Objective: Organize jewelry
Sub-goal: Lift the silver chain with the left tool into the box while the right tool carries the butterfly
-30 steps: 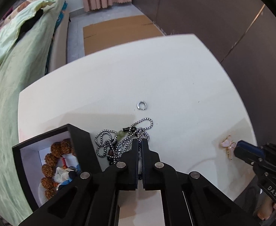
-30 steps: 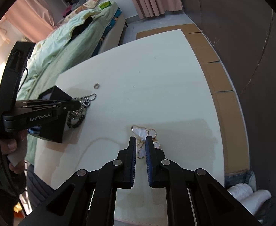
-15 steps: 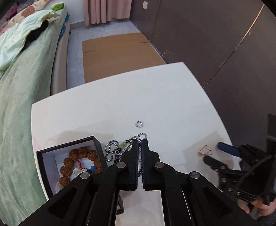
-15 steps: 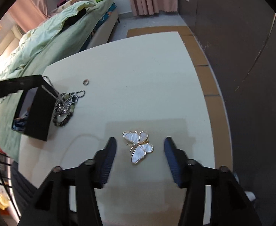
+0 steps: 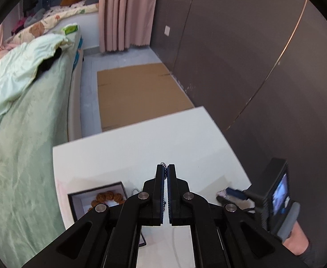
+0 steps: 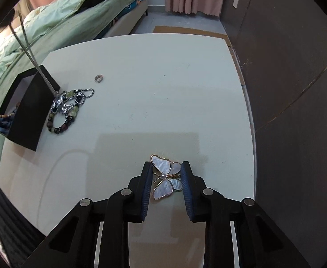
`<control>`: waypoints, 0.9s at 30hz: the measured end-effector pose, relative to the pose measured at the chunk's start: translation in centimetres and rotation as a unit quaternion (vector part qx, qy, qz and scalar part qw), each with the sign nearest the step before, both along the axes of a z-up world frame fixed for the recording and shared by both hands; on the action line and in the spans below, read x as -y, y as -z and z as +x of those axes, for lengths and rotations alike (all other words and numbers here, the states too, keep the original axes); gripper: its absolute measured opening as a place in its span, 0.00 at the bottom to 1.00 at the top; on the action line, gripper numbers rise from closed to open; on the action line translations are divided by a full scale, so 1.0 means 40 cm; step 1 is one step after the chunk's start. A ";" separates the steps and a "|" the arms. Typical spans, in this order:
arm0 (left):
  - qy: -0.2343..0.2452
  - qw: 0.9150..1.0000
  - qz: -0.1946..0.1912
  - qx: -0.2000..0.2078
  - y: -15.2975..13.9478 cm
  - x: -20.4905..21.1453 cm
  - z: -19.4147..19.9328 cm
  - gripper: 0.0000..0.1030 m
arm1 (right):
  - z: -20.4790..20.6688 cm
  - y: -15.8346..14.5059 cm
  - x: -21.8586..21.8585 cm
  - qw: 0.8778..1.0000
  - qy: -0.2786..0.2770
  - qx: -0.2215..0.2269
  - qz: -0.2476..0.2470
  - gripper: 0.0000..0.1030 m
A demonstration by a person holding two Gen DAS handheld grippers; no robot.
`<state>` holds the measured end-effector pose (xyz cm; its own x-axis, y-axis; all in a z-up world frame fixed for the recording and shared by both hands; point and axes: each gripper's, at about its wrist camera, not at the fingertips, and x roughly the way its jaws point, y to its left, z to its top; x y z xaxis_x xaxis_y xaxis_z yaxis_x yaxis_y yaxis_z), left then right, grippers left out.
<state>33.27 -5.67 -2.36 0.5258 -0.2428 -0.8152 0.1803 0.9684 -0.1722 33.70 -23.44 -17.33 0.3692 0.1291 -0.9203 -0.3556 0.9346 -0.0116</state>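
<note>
Left gripper (image 5: pixel 165 167) jaws pinched on chain (image 6: pixel 29 51) (taut, rising from beaded pile); right gripper (image 6: pixel 166 174) jaws parted around butterfly brooch (image 6: pixel 165 178) on tabletop (image 6: pixel 163 89).

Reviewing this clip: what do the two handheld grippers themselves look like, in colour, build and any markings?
Both are matte black plastic linkage frames with silver round pivot pins. The left gripper and right gripper have flat, straight fingers faced with ribbed dark blue pads. From the left wrist view, the right unit carries a small lit screen and a grey handle. No lettering is legible now.
</note>
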 end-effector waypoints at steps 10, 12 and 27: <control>-0.002 0.998 -0.012 0.057 -0.148 -0.014 -0.036 0.02 | -0.009 -0.053 0.014 0.998 0.003 -0.001 0.063 0.13; -0.003 0.998 -0.013 0.068 -0.178 -0.018 -0.044 0.02 | -0.012 -0.061 0.011 0.998 0.003 0.002 0.070 0.13; -0.012 0.989 -0.014 0.148 -0.400 -0.049 -0.086 0.02 | -0.037 -0.179 -0.024 0.990 -0.011 0.039 0.137 0.13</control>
